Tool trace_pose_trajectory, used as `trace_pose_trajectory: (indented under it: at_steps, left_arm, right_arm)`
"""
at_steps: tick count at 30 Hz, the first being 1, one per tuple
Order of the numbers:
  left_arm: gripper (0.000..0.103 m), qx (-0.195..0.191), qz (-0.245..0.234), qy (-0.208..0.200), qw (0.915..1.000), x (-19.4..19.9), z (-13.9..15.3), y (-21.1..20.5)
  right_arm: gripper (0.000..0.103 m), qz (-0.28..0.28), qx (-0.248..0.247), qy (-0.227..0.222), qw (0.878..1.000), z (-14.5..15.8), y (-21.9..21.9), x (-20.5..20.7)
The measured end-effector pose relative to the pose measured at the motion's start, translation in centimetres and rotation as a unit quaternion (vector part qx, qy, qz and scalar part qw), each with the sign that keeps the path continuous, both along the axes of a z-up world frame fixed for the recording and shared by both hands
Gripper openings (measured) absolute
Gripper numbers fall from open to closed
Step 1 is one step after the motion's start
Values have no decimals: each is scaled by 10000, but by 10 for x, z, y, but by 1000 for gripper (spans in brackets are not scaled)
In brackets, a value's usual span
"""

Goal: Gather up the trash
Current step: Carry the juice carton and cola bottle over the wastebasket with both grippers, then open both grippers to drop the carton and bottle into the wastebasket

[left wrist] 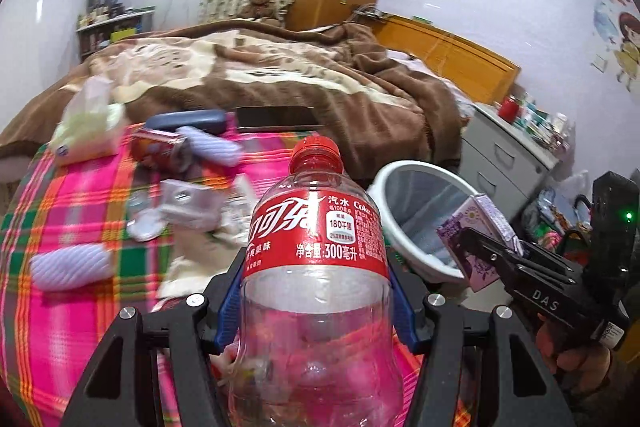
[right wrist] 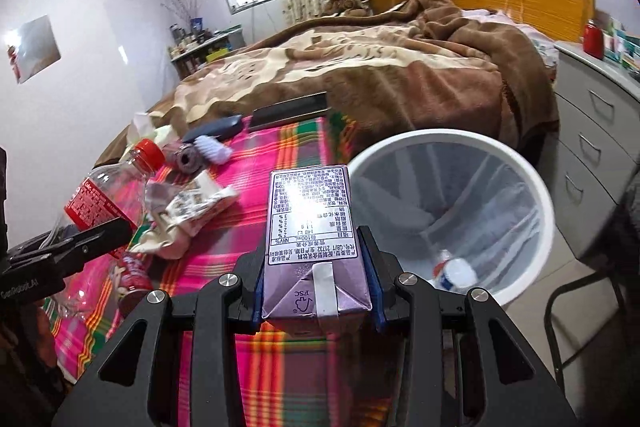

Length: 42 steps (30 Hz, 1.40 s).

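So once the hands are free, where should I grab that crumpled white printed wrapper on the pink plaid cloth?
Pinch the crumpled white printed wrapper from above across its raised, bunched middle; it lies flat and limp on the pink plaid cloth, so its edges give little to grip.

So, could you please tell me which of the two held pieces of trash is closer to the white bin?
The purple drink carton in the right gripper; it hangs beside the white bin, while the clear cola bottle in the left gripper sits over the plaid cloth.
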State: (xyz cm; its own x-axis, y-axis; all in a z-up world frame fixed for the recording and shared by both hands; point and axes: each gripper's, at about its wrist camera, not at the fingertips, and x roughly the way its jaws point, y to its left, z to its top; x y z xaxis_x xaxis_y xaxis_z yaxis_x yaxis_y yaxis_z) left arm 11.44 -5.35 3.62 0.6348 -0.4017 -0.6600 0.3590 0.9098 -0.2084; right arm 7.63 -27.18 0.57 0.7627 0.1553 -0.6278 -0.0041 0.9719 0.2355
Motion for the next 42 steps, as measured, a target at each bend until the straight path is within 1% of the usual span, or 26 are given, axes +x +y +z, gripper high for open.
trace_pose_trajectory:
  at_steps: [10,13,16,19,22,25,28,31,34,37,39,40,41,42]
  left_arm:
    - [61,-35,-630,84,9980,15,-3,-72]
    - [61,-108,-792,213,9966,23,-7,-93]
    - [61,-103,-975,246,9949,29,-10,-114]
    - [61,-152,-1081,375,9933,38,-16,-131]
    - [61,-100,-1154,338,9927,44,-20,-147]
    - [61,-153,-1207,510,9913,55,-29,-161]
    - [61,-107,-1183,536,9915,65,-35,-172]
    - [61,-160,-1234,604,9904,73,-39,-180]
    - [61,-36,-1232,598,9906,80,-44,-189]
    - [62,-111,-1237,677,9899,85,-48,-192]
    - [62,-84,-1261,587,9902,84,-47,-193]
    - [63,-87,-1259,549,9905,83,-46,-193]
    - [67,-112,-1236,527,9909,83,-44,-192]
    - [71,-140,-1207,515,9913,83,-43,-191]
  right_arm:
    - [40,-457,24,119,9989,-5,-44,7]
    - [40,-583,21,175,9981,-7,-55,10]
    - [40,-669,-30,260,9974,-12,-65,14]
    - [40,-710,-97,409,9966,-19,-74,21]
    - [40,-761,-117,558,9955,-27,-82,27]
    - [40,-775,-165,677,9946,-33,-87,31]
    - [40,-809,-197,756,9937,-37,-94,34]
    - [40,-837,-248,822,9928,-39,-99,38]
    - [40,-823,-292,833,9927,-40,-101,44]
    - [40,-857,-420,904,9913,-42,-103,47]
    - [41,-875,-457,986,9902,-44,-106,50]
    - [41,-859,-452,1004,9902,-45,-106,49]
    - [41,-860,-445,990,9904,-45,-106,47]
    - [48,-870,-433,984,9904,-44,-106,48]
